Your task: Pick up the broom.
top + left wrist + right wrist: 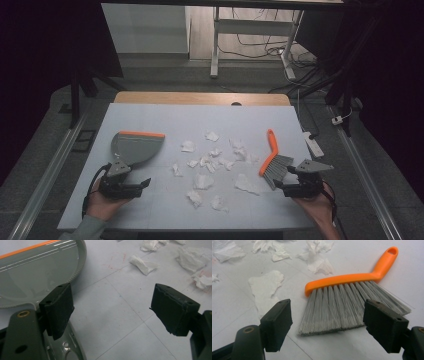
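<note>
Right gripper (327,322) jaws apart, empty; brush (347,290) bristles toward it (handle slanting away); left gripper (112,312) agape beside dustpan (37,272).

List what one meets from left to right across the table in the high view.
Left gripper → dustpan → paper scraps → brush → right gripper.

A grey dustpan (133,146) with an orange lip lies flat at the left; an orange-handled, grey-bristled brush (272,159) lies flat at the right.
</note>
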### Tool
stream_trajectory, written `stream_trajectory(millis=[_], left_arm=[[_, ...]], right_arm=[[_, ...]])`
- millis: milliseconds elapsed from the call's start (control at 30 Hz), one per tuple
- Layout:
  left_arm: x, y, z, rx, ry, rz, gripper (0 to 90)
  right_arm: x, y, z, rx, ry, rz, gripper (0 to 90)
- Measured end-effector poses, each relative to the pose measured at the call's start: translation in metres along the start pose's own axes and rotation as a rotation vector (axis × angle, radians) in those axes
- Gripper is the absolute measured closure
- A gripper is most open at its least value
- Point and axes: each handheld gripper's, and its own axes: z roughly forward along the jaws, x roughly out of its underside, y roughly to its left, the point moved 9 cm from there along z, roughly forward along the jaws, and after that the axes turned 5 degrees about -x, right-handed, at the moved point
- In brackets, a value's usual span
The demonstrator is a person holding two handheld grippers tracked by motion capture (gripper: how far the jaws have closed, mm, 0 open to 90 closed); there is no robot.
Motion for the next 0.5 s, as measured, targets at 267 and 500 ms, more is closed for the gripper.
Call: stream_trajectory(millis=[267, 500], left_arm=[[-0.0001, -0.0003, 0.0000, -0.003, 0.000, 0.002, 18.8], [-0.0011, 0.0027, -0.0005, -0.013, 0.000, 0.009, 18.7]], right_arm=[[-0.0030, 0.0035, -0.0016, 0.001, 0.001, -0.016, 23.3], [-0.0011, 0.0053, 0.0010, -0.001, 0.011, -0.031, 23.4]])
